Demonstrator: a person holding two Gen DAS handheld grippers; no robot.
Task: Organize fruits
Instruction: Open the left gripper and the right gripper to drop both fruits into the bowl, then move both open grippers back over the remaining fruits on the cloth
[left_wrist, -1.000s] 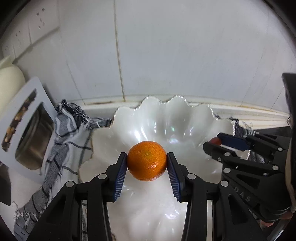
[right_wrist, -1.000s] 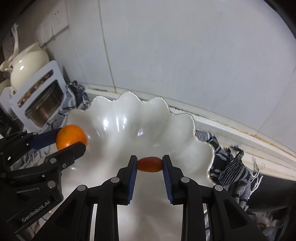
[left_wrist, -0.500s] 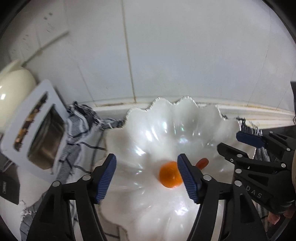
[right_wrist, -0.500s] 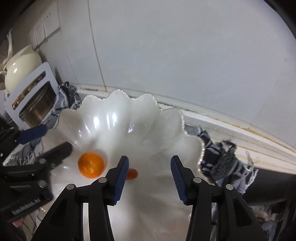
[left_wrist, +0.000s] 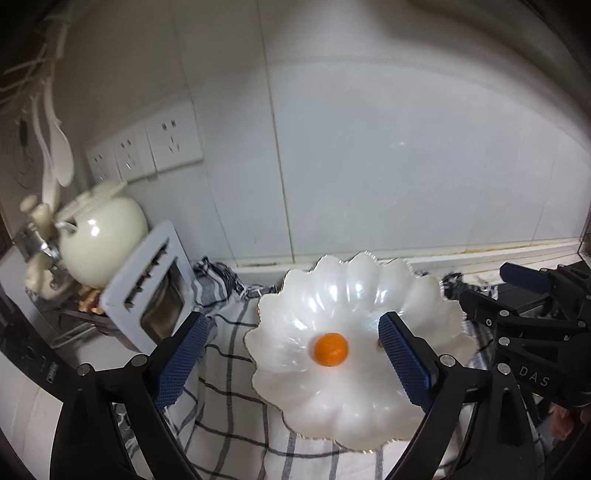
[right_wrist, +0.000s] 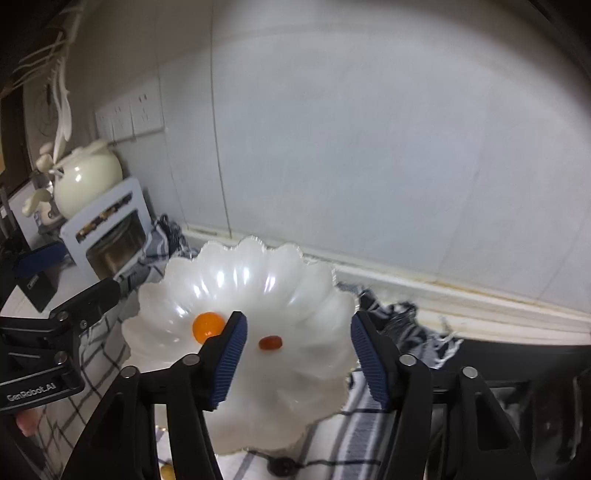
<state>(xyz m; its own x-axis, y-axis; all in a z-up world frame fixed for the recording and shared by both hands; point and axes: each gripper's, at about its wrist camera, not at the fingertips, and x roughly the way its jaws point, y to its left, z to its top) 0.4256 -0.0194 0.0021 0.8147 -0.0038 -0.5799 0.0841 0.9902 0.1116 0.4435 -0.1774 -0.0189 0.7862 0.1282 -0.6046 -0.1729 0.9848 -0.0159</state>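
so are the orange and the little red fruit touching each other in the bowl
Apart. The right wrist view shows the orange and the small red fruit lying in the white bowl with bare bowl surface visible between them, partly crossed by a gripper finger.

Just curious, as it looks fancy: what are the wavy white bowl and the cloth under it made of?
The bowl looks like glazed ceramic or pearly glass: glossy highlights, scalloped, thinly gilded rim. The cloth seems woven cotton: matte, checked, with frayed fringe.

Each hand-held gripper (left_wrist: 291, 363) (right_wrist: 297, 356) is black, silver-screwed, with ribbed blue pads (left_wrist: 404, 363); white "GenRobot.AI" lettering.
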